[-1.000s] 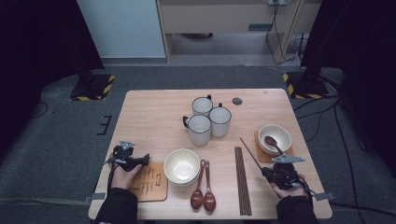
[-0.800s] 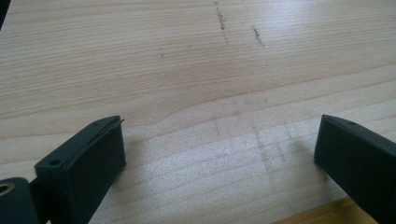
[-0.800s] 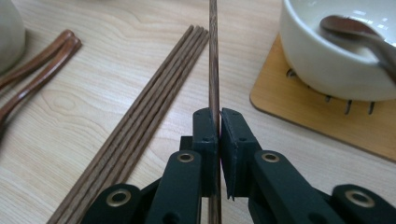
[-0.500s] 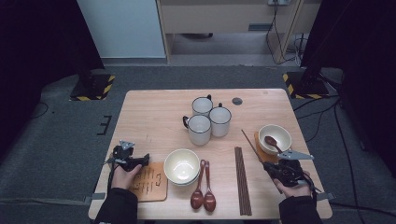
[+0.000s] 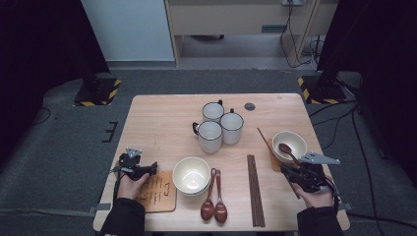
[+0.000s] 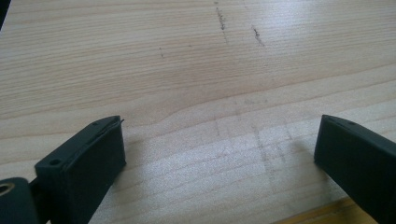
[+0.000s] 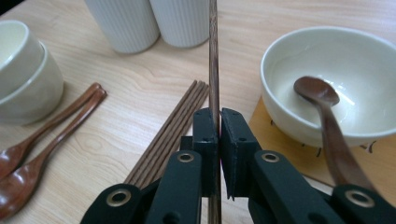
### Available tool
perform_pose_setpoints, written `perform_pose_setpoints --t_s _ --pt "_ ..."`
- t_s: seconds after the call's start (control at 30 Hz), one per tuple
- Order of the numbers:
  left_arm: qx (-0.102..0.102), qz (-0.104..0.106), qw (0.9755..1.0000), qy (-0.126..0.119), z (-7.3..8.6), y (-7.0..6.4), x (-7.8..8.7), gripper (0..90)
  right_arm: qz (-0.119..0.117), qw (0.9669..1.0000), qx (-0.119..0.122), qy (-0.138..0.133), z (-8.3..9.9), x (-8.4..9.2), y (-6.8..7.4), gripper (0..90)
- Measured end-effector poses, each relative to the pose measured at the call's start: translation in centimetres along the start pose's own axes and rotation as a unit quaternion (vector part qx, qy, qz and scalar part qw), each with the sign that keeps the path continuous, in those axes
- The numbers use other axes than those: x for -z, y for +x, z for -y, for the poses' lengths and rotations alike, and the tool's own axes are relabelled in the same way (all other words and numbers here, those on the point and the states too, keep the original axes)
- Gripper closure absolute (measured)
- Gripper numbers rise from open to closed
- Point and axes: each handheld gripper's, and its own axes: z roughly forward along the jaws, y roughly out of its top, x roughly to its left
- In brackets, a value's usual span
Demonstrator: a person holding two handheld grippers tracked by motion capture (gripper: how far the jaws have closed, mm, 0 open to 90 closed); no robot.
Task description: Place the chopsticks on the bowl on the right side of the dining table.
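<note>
The chopstick [image 7: 214,56] is a thin, straight, dark-brown wooden stick, pinched tight between the right gripper's [image 7: 218,122] fingers, pointing to 12 o'clock, just beside the bowl [image 7: 327,60]. The left gripper [image 6: 219,154] stands wide open, holding nothing, over the counter [image 6: 187,70].

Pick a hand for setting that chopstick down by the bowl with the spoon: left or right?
Right. The right tongs are already shut on the chopstick, beside the bowl with the spoon. The left tongs sit open over bare table, across the table.

Table [image 5: 162,123] evenly lit, surroundings dark; near jaws soft-focused, shadows faint.
</note>
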Motion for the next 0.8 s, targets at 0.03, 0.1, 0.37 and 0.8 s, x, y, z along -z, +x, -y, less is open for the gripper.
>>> perform_pose_setpoints --t_s 0.03,0.1,0.37,0.8 --pt "0.000 0.000 1.0000 0.000 0.0 0.0 0.0 0.9 0.000 1.0000 0.000 -0.001 -0.1 0.1 0.0 84.8" --pt "0.000 0.000 1.0000 0.000 0.0 0.0 0.0 0.9 -0.002 1.0000 0.000 -0.007 -0.4 0.3 0.0 84.8" --pt "0.000 0.000 1.0000 0.000 0.0 0.0 0.0 0.9 -0.002 0.9998 -0.003 -0.019 -1.3 1.0 -0.3 84.8" --pt "0.000 0.000 1.0000 0.000 0.0 0.0 0.0 0.9 0.000 0.9992 -0.011 -0.038 -2.5 2.4 -1.3 84.8"
